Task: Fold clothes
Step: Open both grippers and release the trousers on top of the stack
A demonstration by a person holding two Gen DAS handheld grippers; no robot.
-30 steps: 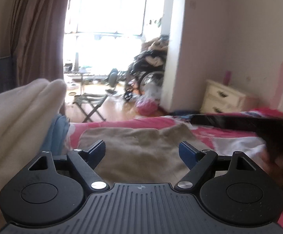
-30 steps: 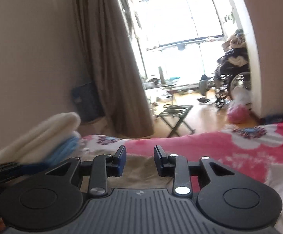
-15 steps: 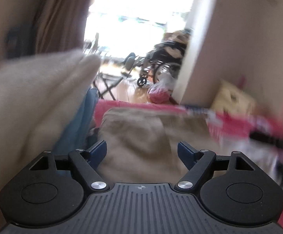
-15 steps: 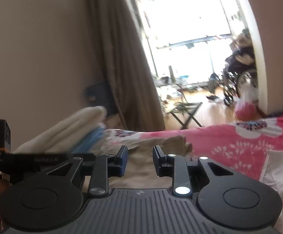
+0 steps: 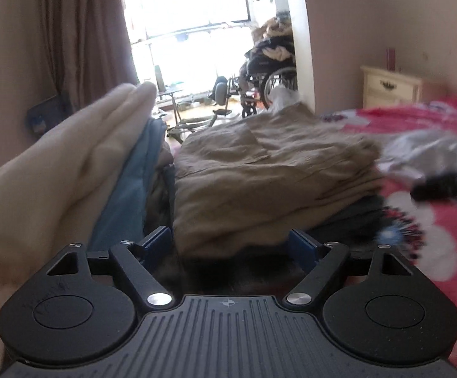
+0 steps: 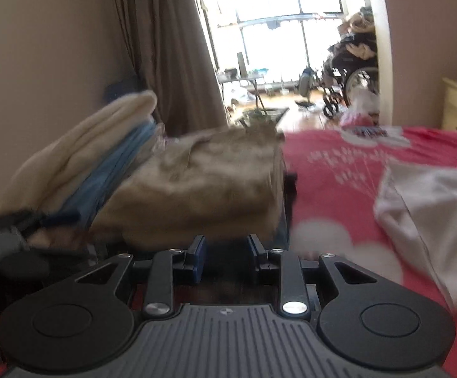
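Left wrist, folded tan garment (image 5: 260,173), long axis receding windowward

A home bedroom: pink floral bedspread (image 5: 433,163), cream nightstand (image 5: 389,91), brown curtain (image 5: 86,31), wheelchair (image 5: 269,78).

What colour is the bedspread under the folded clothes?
The bedspread is bright pink-red with white flower shapes, clearest in the right wrist view.

Left hand-held gripper (image 5: 231,245): black ribbed body, round side discs, silver screws, blue pads (right hand-held gripper (image 6: 225,250) same).
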